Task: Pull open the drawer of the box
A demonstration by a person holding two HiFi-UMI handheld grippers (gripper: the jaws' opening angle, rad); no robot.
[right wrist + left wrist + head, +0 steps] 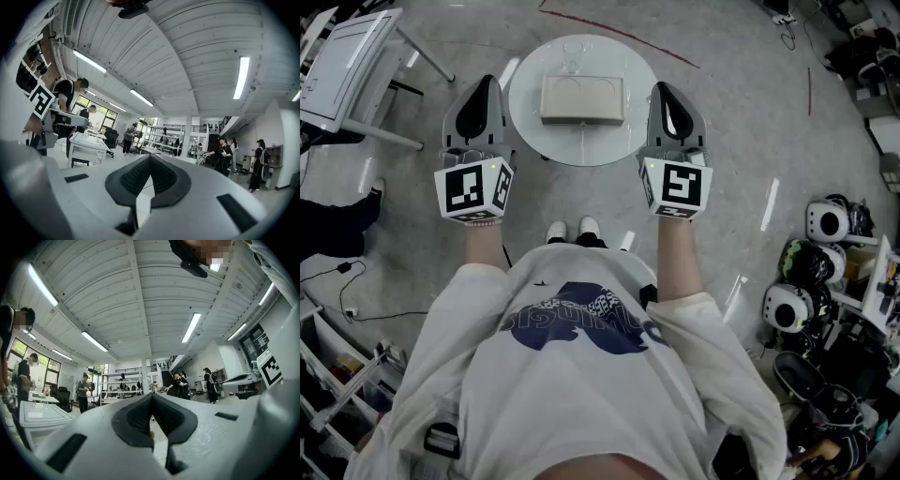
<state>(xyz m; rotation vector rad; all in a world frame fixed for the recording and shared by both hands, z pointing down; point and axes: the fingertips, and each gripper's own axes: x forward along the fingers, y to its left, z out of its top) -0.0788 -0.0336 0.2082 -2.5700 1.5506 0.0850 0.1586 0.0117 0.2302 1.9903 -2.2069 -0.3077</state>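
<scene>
A person in a white T-shirt point(581, 375) stands on a grey floor point(750, 122) of an open workroom, seen from above, arms out in front with a hand-held gripper in each hand. Straight ahead is a round white table point(525, 117), and on its middle lies the beige box point(582, 100), long side towards the person; from this height its drawer cannot be told from the rest of the box. The left gripper point(485, 82) hangs just off the table's left edge and the right gripper point(662, 88) just off its right edge, so the box lies between them, apart from both. Each carries its marker cube point(473, 187) near the wrist, and both point roughly level, away from the person.

The left gripper view has the dark pads point(133, 420) drawn together to a point, with nothing clasped between them and only the room beyond: a white ceiling with strip lights and people standing in the distance. The right gripper view has its own pads point(131, 180) likewise clenched tight on nothing. Neither gripper touches the table or the box. A white desk point(347, 66) stands at far left, and a cluster of white helmets point(825, 220) lies at right
</scene>
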